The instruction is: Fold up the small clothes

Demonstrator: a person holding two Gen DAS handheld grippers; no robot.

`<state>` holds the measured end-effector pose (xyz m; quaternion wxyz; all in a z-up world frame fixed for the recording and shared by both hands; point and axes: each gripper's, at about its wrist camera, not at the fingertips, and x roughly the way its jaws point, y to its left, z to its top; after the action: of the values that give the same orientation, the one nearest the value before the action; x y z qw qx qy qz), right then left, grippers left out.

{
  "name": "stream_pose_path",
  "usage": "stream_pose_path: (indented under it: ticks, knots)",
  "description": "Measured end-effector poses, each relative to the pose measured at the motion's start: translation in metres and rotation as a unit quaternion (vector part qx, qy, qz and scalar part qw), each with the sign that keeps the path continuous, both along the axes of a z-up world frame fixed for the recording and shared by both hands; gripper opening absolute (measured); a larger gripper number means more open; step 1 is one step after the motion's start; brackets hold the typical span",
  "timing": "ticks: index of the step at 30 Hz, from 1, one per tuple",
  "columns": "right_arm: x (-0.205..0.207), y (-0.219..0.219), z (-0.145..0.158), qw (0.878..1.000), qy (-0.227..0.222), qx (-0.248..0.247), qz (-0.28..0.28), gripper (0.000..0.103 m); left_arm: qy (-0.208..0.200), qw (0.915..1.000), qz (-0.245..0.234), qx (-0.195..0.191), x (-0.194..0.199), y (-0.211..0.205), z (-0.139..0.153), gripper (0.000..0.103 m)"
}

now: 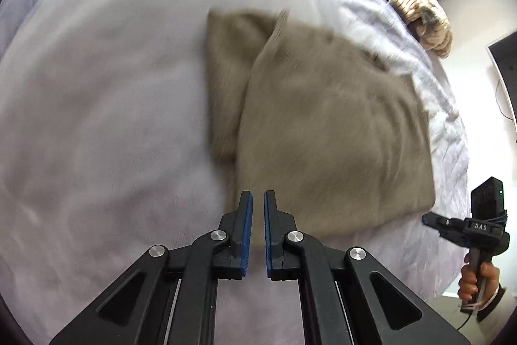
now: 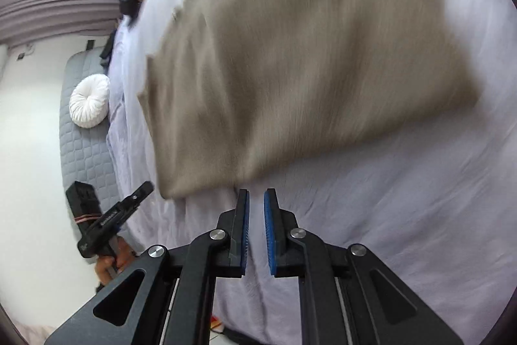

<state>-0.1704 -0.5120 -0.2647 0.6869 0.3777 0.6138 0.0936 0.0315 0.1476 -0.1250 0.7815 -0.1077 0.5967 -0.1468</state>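
Left wrist view: my left gripper (image 1: 257, 199) has its blue pads nearly together with nothing between them, over the near corner of the tan garment (image 1: 326, 134), which lies folded on the pale bedsheet (image 1: 97, 118) toward its right edge. My right gripper (image 2: 256, 199), likewise pinched almost together and empty, hangs just off the garment's near edge.
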Motion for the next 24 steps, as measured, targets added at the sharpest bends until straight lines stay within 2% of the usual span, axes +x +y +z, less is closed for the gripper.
stream_pose_path:
  ticks: [2,4,5,6,8,10,13,16,18,19,22,24]
  knots:
    - [0.012,-0.021,0.011,0.999,-0.018,-0.029,-0.016,0.012,-0.022,0.9997,-0.001,-0.008,0.016,-0.008,0.013,0.006]
    - [0.035,-0.041,0.019,0.997,-0.039,-0.059,-0.039,0.012,-0.036,0.9994,0.0,0.001,0.03,-0.016,0.02,0.006]
    - [0.04,-0.045,0.022,0.995,-0.044,-0.075,-0.042,0.021,-0.041,0.9991,0.001,0.006,0.04,-0.022,0.023,0.006]
    - [0.05,-0.05,0.026,0.992,-0.051,-0.104,-0.043,0.042,-0.043,0.999,0.002,0.007,0.045,-0.025,0.023,0.006]
    - [0.063,-0.058,0.028,0.988,-0.062,-0.136,-0.041,0.066,-0.049,0.9987,0.006,0.015,0.06,-0.033,0.021,0.006]
    - [0.083,-0.066,0.027,0.987,-0.069,-0.142,-0.031,0.066,-0.051,0.9983,0.006,0.026,0.074,-0.04,0.014,0.006]
    - [0.112,-0.066,0.029,0.982,-0.081,-0.172,-0.016,0.06,-0.054,0.9974,0.012,0.046,0.095,-0.056,0.002,0.006]
    - [0.14,-0.054,0.026,0.978,-0.089,-0.191,-0.004,0.045,-0.061,0.996,0.024,0.061,0.114,-0.069,-0.007,0.006]
    - [0.146,-0.05,0.025,0.975,-0.089,-0.205,0.02,0.021,-0.062,0.9952,0.028,0.071,0.125,-0.075,-0.014,0.006]
    - [0.149,-0.048,0.021,0.972,-0.087,-0.217,0.036,0.016,-0.059,0.9946,0.029,0.08,0.129,-0.076,-0.02,0.006]
    - [0.159,-0.039,0.004,0.96,-0.065,-0.262,0.068,0.014,-0.038,0.9925,0.039,0.11,0.141,-0.073,-0.045,0.006]
    - [0.161,-0.047,-0.007,0.959,-0.054,-0.272,0.058,0.009,-0.032,0.9947,0.044,0.088,0.144,-0.064,-0.057,0.006]
